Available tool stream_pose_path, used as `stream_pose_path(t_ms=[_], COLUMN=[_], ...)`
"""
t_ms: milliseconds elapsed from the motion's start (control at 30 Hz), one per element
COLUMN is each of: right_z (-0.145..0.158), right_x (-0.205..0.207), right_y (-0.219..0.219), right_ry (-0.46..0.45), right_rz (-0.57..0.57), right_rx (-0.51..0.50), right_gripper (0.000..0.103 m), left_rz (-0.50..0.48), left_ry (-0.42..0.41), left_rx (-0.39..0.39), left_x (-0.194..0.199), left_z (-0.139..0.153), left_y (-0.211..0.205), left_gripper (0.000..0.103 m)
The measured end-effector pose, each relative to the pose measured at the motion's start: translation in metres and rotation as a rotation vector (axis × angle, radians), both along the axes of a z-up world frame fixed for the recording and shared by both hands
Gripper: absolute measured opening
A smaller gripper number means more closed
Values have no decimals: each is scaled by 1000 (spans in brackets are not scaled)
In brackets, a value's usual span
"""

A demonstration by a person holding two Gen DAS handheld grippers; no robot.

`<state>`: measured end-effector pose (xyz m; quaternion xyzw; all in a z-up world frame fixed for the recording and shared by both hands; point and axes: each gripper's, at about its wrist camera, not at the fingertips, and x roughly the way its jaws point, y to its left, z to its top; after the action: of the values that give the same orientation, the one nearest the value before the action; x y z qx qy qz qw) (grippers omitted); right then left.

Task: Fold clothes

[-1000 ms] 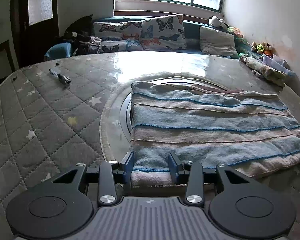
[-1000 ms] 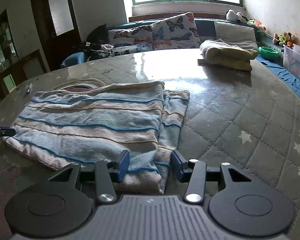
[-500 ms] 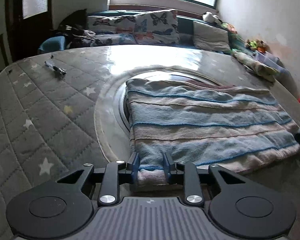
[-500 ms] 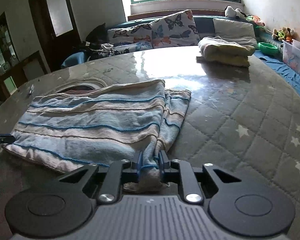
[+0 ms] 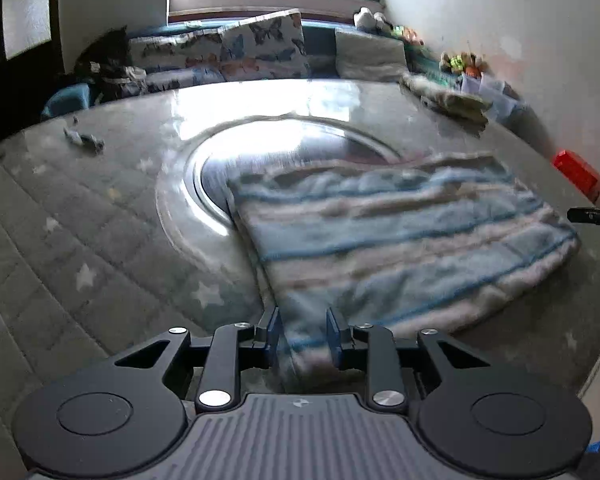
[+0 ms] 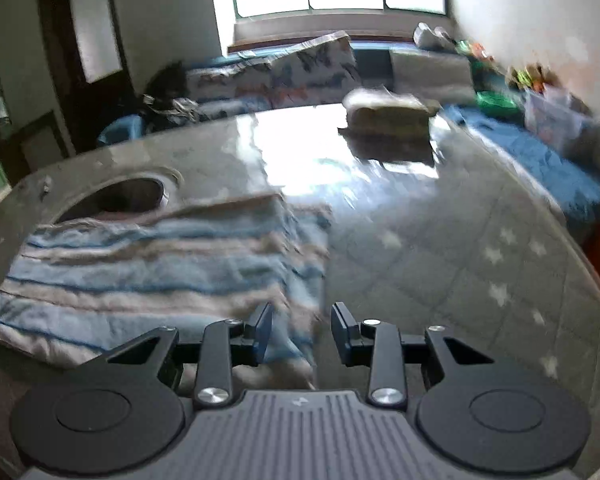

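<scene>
Left wrist view: the left tool [image 5: 302,334] points down at a slant over a round tabletop [image 5: 100,208] covered by a grey quilted cloth with white stars under a glossy sheet. Its two blue-padded fingers pinch the near left corner of a folded blue, white and tan striped blanket [image 5: 400,240], which lies flat across the middle of the tabletop, partly over a round inset ring [image 5: 188,184]. A small dark object [image 5: 82,140], too blurred to identify, lies on the far left of the tabletop. A red object [image 5: 578,174] sits off the right edge. Right wrist view: the right tool [image 6: 302,330] is at the near right corner of the same blanket. Its jaws have just been opening and stand spread, with the blanket corner between them, touching the left pad while the right pad stands clear. A folded pale cloth [image 6: 388,114] rests at the far side of the tabletop.
</scene>
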<state>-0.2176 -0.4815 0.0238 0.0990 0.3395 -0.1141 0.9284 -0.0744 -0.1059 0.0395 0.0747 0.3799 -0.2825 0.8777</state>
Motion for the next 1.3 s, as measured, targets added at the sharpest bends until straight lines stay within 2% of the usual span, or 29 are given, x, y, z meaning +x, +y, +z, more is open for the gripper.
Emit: stream_pose_path(t_ms=[100,267,367,533,733,933,1100,1300], right_z=[-3,-22,-24,-19,-20,-31,-26,-30], right_x=[23,50,54,68,111,144,146,160], right_y=[9,9,0,-5,-5,-12,-12,4], right_ry=[-9,24,31,25,13,18,13,28], right_rz=[65,107,88,72,106,86,67,123], right_rx=[-9,5,10,-25,8,28,36,21], right_gripper=[33,32,25,26,26,25,26,26], left_rz=[-2,-7,7,23,17,24,25,-15], left_ry=[-25,-35,-27,-12,-4,14,20,4], left_rx=[-21,-26,-20,-24,-31,10,-1,-24], left_x=[4,14,22,43,70,94,103,113], left_z=[7,10,7,3,-3,-19,-17,-13], left_y=[-6,-14,-14,-19,-36,-44,-45,-64], left_gripper=[27,27,27,27,27,27,27,27])
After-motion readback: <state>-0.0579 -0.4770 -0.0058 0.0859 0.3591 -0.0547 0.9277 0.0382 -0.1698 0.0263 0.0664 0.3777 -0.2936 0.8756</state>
